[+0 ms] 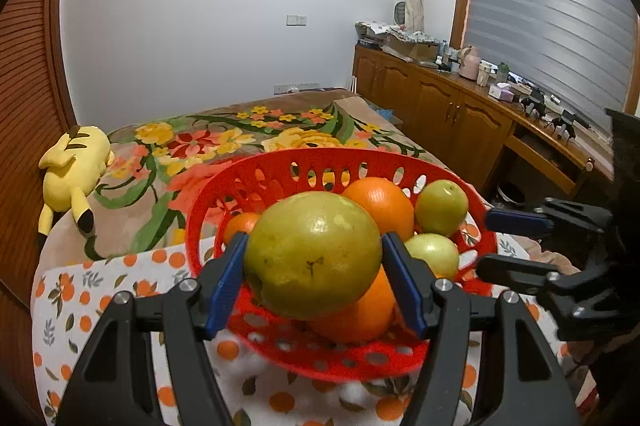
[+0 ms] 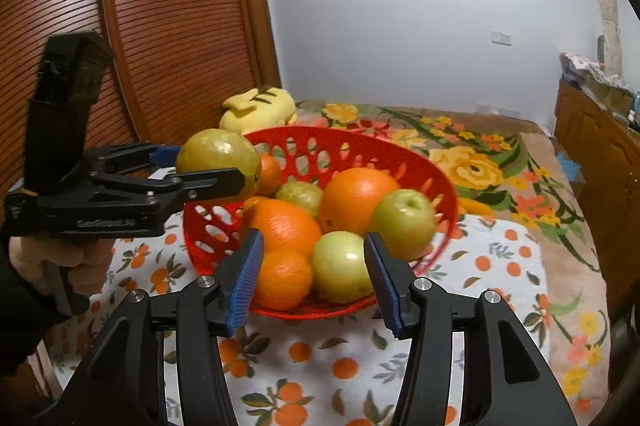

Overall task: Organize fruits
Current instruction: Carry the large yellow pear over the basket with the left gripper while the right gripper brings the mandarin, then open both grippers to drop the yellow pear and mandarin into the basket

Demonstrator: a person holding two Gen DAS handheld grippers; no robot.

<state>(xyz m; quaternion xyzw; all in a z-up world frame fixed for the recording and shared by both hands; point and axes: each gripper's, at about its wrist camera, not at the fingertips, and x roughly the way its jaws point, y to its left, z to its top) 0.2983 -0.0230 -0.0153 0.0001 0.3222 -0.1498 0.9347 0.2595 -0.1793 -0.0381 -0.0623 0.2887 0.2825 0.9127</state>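
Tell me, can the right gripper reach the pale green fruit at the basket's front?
Probably yes: the right gripper is open right before the pale green fruit, with nothing between them.

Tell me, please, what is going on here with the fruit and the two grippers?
A person is sorting fruit with two handheld grippers. The left gripper holds a large green fruit above the red basket, which already has oranges and smaller green fruits in it. The right gripper is empty, its jaws apart, in front of the basket. The basket sits on an orange-print cloth.
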